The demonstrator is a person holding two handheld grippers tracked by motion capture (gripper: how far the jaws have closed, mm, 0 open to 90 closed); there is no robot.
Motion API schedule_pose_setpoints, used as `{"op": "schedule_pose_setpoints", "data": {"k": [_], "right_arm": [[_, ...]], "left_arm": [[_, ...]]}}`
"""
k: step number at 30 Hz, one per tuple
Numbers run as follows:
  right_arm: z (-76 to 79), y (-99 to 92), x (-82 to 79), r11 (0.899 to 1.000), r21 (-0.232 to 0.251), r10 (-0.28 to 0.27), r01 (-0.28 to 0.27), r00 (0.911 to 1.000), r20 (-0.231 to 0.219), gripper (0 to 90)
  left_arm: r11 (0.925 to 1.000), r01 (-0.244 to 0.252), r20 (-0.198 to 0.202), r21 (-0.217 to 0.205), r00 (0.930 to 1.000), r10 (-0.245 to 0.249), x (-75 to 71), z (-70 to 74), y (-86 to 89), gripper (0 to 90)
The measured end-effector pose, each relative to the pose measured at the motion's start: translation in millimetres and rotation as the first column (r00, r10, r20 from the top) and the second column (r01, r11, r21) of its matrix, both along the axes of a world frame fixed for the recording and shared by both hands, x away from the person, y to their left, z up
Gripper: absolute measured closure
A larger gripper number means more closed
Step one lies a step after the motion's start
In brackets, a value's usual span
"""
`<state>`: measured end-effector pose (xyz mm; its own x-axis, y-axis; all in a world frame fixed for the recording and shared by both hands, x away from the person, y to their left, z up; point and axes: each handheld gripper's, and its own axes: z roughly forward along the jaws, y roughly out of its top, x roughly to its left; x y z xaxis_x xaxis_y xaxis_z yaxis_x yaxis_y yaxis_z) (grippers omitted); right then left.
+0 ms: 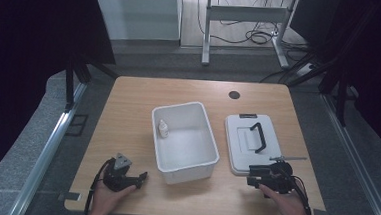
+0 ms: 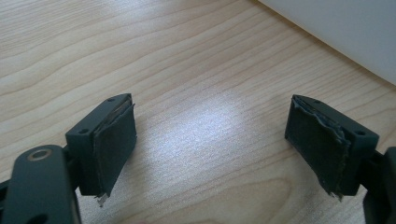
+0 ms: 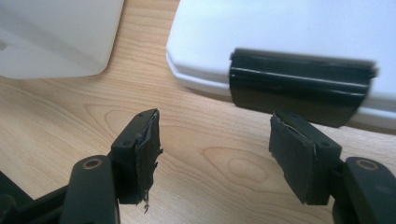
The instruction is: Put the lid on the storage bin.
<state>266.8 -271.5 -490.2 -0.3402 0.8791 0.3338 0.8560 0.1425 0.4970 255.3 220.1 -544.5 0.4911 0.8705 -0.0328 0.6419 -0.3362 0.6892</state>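
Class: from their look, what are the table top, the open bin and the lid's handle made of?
Table top: wood or wood-look laminate, matt, grain lines visible. Open bin: probably white plastic, smooth, rounded moulded corners. Lid's handle: probably black plastic, slight sheen.

No text, label or number is legible anywhere.

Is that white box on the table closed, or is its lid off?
Off. The white box stands open-topped, and its lid lies flat on the table beside it.

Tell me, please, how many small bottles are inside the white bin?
1. A single small bottle stands against the left wall of the white bin; the rest of its floor looks bare.
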Motion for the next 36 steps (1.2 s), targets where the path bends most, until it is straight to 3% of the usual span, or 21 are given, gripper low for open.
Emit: {"op": "schedule_pose_setpoints", "data": {"k": [15,26,36], "right_arm": [[12.1,-11.6,3.2,0.998,0.038,-0.041,0.042,0.9991,-0.012,36.3],[41.4,-9.1,8.4,0.998,0.043,-0.054,0.053,0.9983,0.022,36.9],[55.2,-2.7,23.0,0.997,0.03,-0.068,0.067,0.9974,0.022,39.2]], "left_arm": [[1.0,0.001,0.0,0.0,1.0,-0.001,-0.1,-0.1,0.0,16.0],[1.0,-0.003,0.0,0.0,1.0,0.003,-0.5,-0.1,-0.3,16.0],[1.0,-0.003,0.0,0.0,1.0,0.003,-0.5,-0.1,-0.3,16.0]]}}
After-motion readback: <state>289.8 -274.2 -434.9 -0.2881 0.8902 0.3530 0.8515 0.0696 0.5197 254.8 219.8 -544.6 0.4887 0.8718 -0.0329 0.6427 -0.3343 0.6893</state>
